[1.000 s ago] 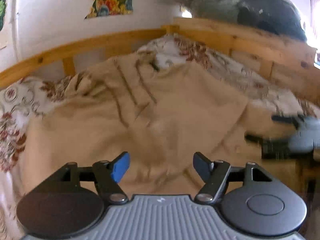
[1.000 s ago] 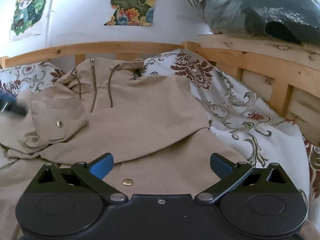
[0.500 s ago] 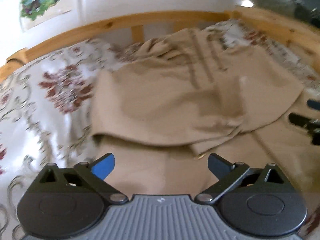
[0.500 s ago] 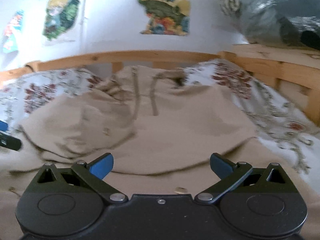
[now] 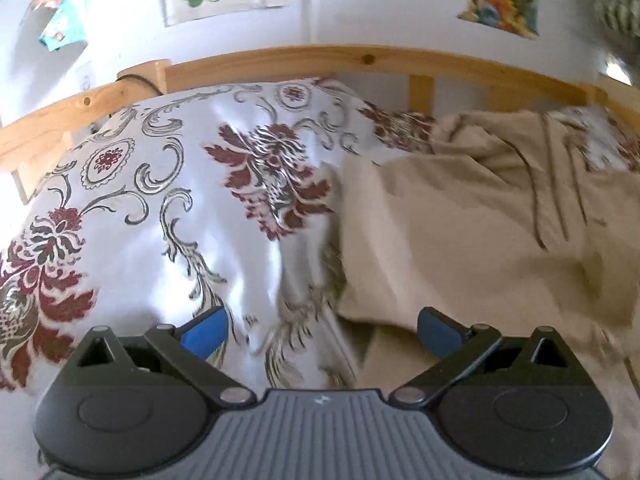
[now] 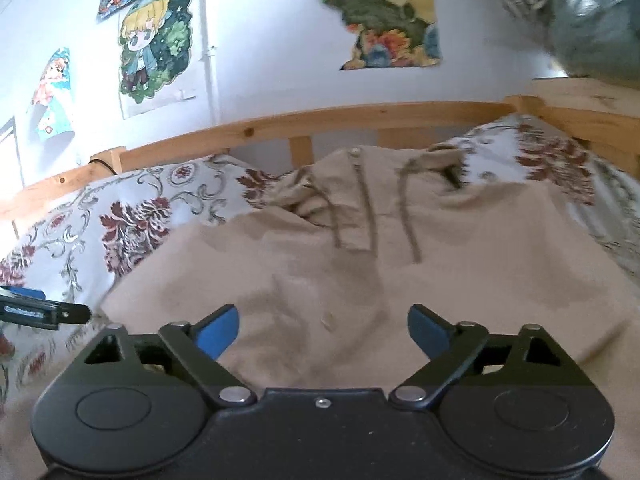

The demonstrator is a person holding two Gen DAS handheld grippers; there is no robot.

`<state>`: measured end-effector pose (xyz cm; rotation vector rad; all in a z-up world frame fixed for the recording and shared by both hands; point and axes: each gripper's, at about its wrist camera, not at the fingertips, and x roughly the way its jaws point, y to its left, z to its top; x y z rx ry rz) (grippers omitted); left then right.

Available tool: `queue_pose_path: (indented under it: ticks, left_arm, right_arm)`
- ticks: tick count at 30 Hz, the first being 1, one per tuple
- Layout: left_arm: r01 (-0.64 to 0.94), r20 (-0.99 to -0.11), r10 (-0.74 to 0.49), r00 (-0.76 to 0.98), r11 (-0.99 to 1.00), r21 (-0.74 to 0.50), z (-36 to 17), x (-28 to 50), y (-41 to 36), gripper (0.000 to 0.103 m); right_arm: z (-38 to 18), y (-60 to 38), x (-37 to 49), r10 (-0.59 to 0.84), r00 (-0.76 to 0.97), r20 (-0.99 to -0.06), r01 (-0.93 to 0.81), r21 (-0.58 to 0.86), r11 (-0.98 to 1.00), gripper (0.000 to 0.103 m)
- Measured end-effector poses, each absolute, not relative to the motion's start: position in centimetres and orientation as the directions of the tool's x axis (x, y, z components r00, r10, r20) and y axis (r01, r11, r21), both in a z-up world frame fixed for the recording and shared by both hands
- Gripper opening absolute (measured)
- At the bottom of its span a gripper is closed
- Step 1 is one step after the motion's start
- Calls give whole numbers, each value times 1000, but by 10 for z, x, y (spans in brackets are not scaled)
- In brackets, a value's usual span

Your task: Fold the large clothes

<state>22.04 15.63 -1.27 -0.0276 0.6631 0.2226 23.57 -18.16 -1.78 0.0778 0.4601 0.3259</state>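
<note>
A large beige hooded jacket (image 6: 400,280) with a zip and drawstrings lies spread on the floral bedspread (image 5: 160,208). In the left wrist view only the jacket's folded left side (image 5: 480,232) shows, at the right. My left gripper (image 5: 320,334) stands wide open over the jacket's left edge, with nothing between its blue pads. My right gripper (image 6: 322,326) hovers over the jacket's lower middle; its jaws are closing but still wide, and the pads press on nothing. A fingertip (image 6: 48,312) of the left gripper shows at the far left of the right wrist view.
A wooden bed rail (image 6: 320,120) runs along the back and turns forward at the right (image 6: 580,116). Posters (image 6: 152,48) hang on the white wall. A bundle of grey and striped fabric (image 6: 592,12) is piled at the upper right corner.
Both views have swung left. My left gripper opened wider and moved from over the jacket to its left edge above the bedspread. The right gripper's jaws have narrowed a little.
</note>
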Motion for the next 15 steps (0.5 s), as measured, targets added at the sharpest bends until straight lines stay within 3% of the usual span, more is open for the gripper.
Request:
queue_pose_path:
  ticks: [2,4,5,8,13,15]
  left_arm:
    - [-238,-619,211,757,970,40,-14,233,162,102]
    - [-244,-622,203,756,969,20,-15,241,167,102]
    - [-245,-622,198,757,970,10,-16,243,169,102]
    - [-242,-625,183,759,970,-10,-18,250,169,102]
    - [-217,-701,211,681,973,81,-34,266,154,100]
    - [-212,-730,240,641,968,132,-45,272,148,99]
  right_arm:
    - [-17,-164,249,315,840,-441,-286,134,949,78]
    - [-19,-152,259,306,829,-468,-280,126,952,51]
    - [-20,-149,262,297,828,-477,-273,119,954,24]
    - [-22,-156,257,264,843,-468,-252,88,964,14]
    - [-20,-186,226,181,903,-389,-203,-14,979,13]
    - [-30,-198,224,165,888,-430,-186,-7,983,16]
